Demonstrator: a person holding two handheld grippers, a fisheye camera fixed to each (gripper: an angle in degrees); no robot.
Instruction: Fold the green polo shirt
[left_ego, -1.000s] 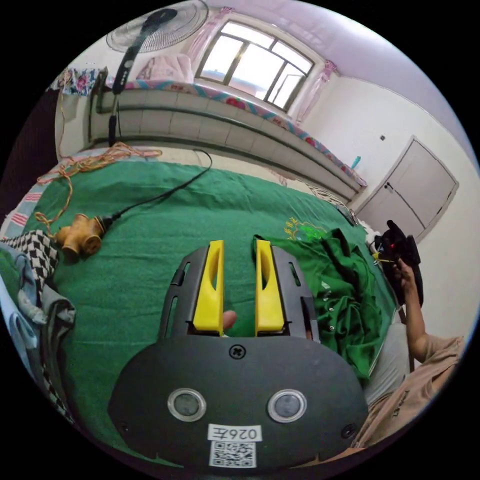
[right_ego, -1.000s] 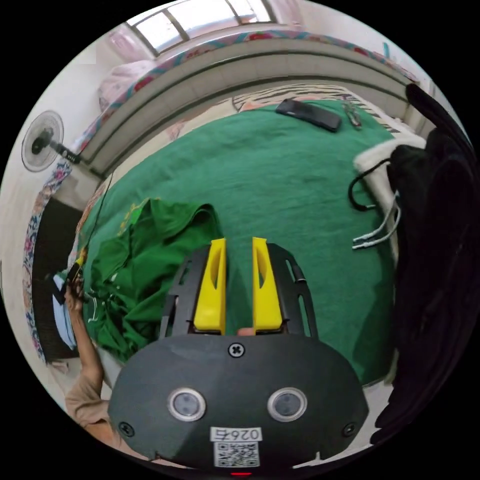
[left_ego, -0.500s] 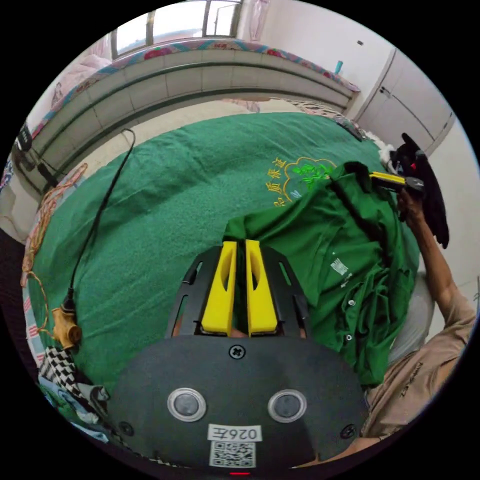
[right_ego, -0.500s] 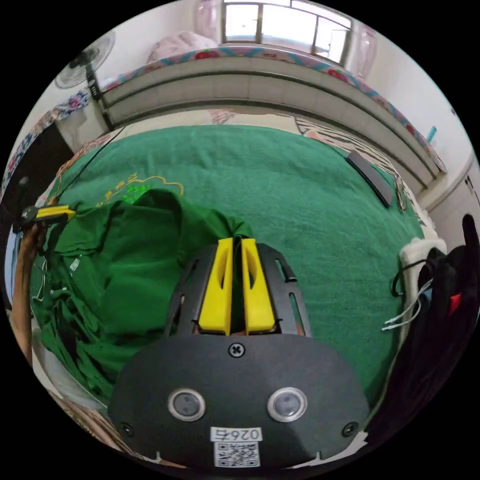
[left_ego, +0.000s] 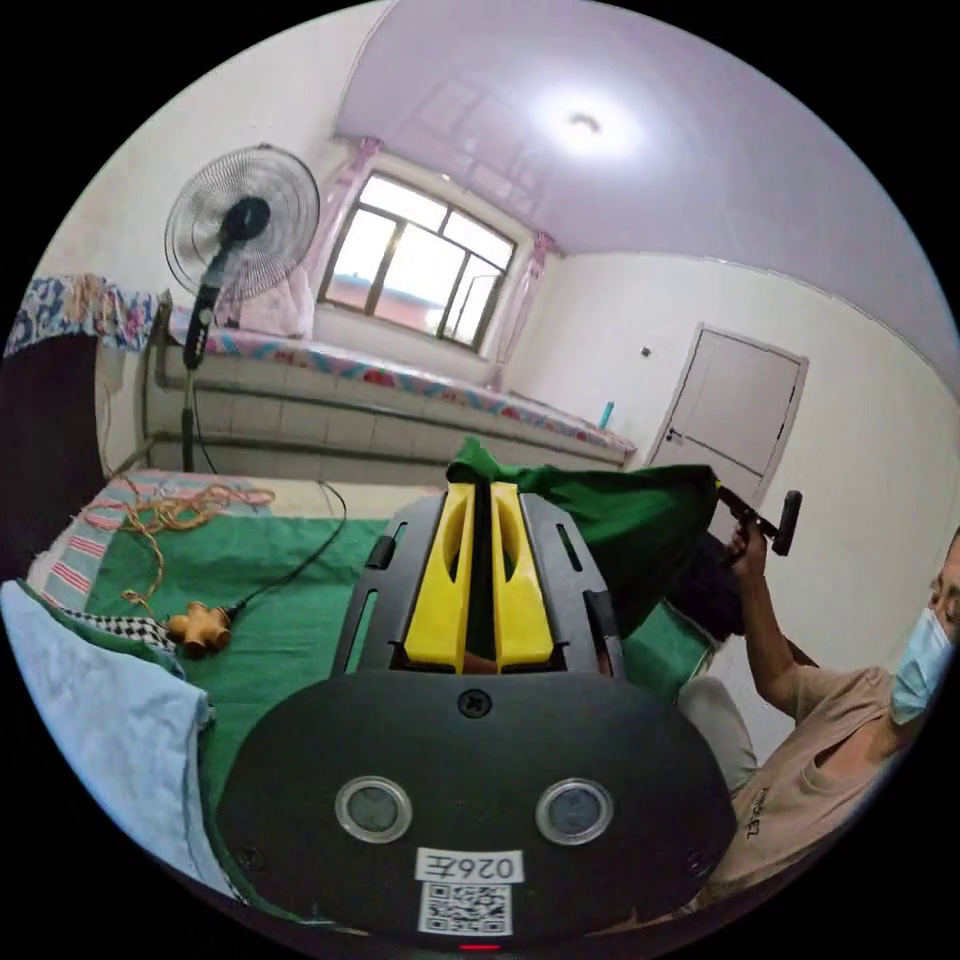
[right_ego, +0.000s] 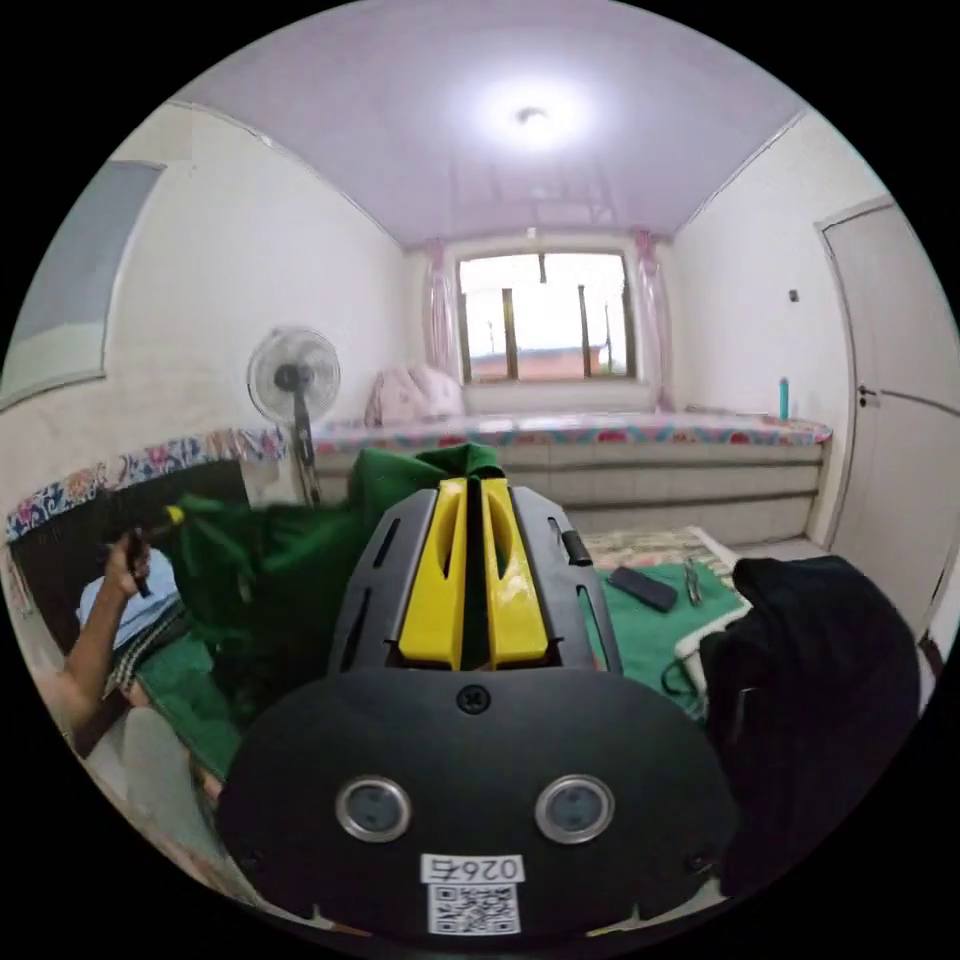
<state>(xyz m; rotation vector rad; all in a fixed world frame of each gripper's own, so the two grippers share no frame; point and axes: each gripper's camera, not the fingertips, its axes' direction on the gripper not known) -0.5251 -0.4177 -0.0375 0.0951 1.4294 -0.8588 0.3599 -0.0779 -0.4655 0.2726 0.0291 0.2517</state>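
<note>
The green polo shirt hangs in the air above the bed, stretched between both grippers. In the left gripper view my left gripper is shut on a bunched edge of the shirt, which pokes out past the yellow jaws. The cloth runs right to the right gripper, held in a person's hand. In the right gripper view my right gripper is shut on another bunch of the shirt. The cloth sags left toward the left gripper.
A green blanket covers the bed. On it lie an orange plug with a black cable, a rope and a light blue cloth. A black garment and a dark flat device lie at the other end. A fan stands behind.
Both grippers went from open to shut on the shirt's edge, then lifted it off the blanket. Both views have tilted up toward the walls and ceiling.
</note>
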